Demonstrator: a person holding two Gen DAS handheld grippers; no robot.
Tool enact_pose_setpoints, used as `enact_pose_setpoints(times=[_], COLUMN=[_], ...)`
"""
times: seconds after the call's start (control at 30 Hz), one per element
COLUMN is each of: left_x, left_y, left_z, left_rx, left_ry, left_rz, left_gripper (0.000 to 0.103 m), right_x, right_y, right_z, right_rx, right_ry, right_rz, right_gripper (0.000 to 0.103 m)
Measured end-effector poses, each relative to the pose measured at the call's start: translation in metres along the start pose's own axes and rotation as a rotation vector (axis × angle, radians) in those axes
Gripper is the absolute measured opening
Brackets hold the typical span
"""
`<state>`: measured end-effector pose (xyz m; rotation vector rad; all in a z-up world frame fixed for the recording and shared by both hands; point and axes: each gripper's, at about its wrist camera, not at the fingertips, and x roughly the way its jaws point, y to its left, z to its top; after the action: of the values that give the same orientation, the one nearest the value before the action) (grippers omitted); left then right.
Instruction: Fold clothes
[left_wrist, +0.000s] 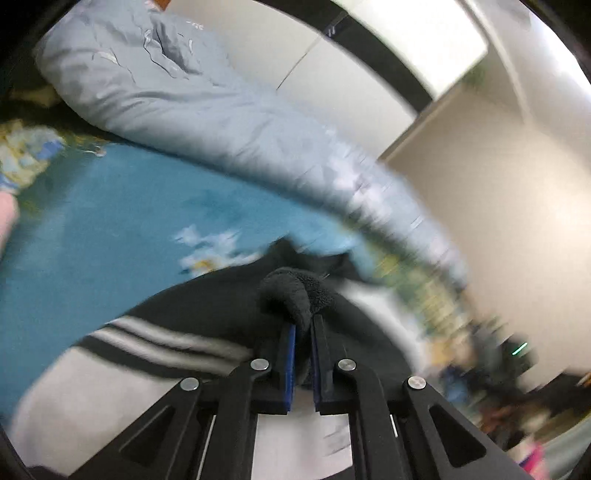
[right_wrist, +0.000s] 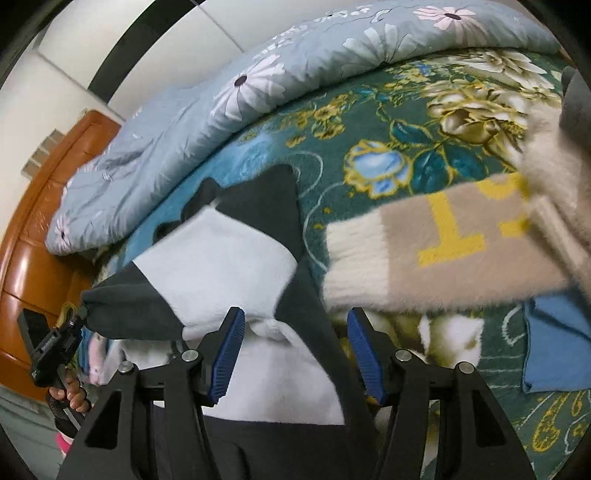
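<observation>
Nearest in the left wrist view, the left gripper (left_wrist: 303, 325) is seen pinched shut on a bunched fold of the black-and-white fleece garment (left_wrist: 221, 291), a dark tuft of cloth standing up between the blue pads. Only here are two pale stripes (left_wrist: 155, 338) on the dark fleece shown; much of this view is smeared by motion.

In the right wrist view the right gripper (right_wrist: 295, 350) is held with its jaws standing apart; white and dark fleece of the same garment (right_wrist: 221, 258) lies below and between the fingers, and no pad is seen pressing on it. At the left edge of that view the left gripper (right_wrist: 74, 321) is seen from outside, carried by a hand (right_wrist: 70, 395), with a dark corner of the garment drawn out to its tip.

The garment is spread on a teal floral blanket (right_wrist: 369, 122) covering a bed. Just to its right, shown only in the right view, a fluffy beige-and-cream garment (right_wrist: 424, 258) lies with large yellow characters on it, a "1" being readable and the rest cut off. Beyond that, a blue cloth (right_wrist: 557, 350) lies near the right edge.

Open blanket remains between the fleece and a rolled grey-blue quilt (right_wrist: 258, 85) with daisy print along the far side. Farther left a wooden headboard (right_wrist: 40, 221) closes the bed; white wall panels (left_wrist: 498, 177) are seen behind.
</observation>
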<state>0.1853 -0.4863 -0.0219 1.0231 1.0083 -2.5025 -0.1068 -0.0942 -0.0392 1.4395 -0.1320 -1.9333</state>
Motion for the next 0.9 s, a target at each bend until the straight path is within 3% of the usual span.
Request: enact_pose_setpoints(times=[0.1,0.2,0.4,0.47,0.5,0.57,0.67,0.77,0.8,0.9], left_x=[0.021,0.024,0.039,0.033,0.026,0.005,-0.053,-0.114,-0.132,-0.177], left_y=[0.022,0.033,0.022,0.023,0.023,0.020,0.024,0.038,0.043,0.068], left_z=[-0.021,-0.026,-0.025,-0.024,-0.024,-0.026,-0.039,-0.061,-0.070,-0.109], left_rx=[-0.012,-0.057,0.009,-0.020,-0.032,-0.039,-0.040,-0.048,-0.045,-0.013], left_ry=[0.087,0.074,0.095,0.091,0.088,0.082,0.007,-0.078,-0.103,-0.141], left_rz=[0.074,0.070,0.222,0.193,0.171,0.126,0.108,0.165,0.195,0.395], left_gripper=[0.008,0.011,0.014,0.015,0.016,0.031,0.041,0.056,0.057,0.063], right_x=[0.013,0.019,0.025,0.022,0.018,0.007,-0.009,-0.015,-0.016,-0.014], right_y=[0.007,0.015,0.016,0.015,0.015,0.017,0.026,0.056,0.068,0.107], right_z=[-0.010,-0.017,-0.020,-0.022,-0.023,-0.024,-0.028,-0.042,-0.049,-0.068], right_rx=[-0.026,-0.067,-0.050,-0.033,-0.031,-0.039,-0.065,-0.170,-0.218,-0.352], right_ry=[0.042,0.058,0.052,0.046,0.040,0.022,-0.006,-0.013,-0.013,-0.002], right_rz=[0.020,0.024,0.010,0.018,0.023,0.027,0.018,0.015,0.012,0.004], right_gripper=[0.059,0.059,0.059,0.059,0.059,0.059,0.059,0.059,0.059,0.059])
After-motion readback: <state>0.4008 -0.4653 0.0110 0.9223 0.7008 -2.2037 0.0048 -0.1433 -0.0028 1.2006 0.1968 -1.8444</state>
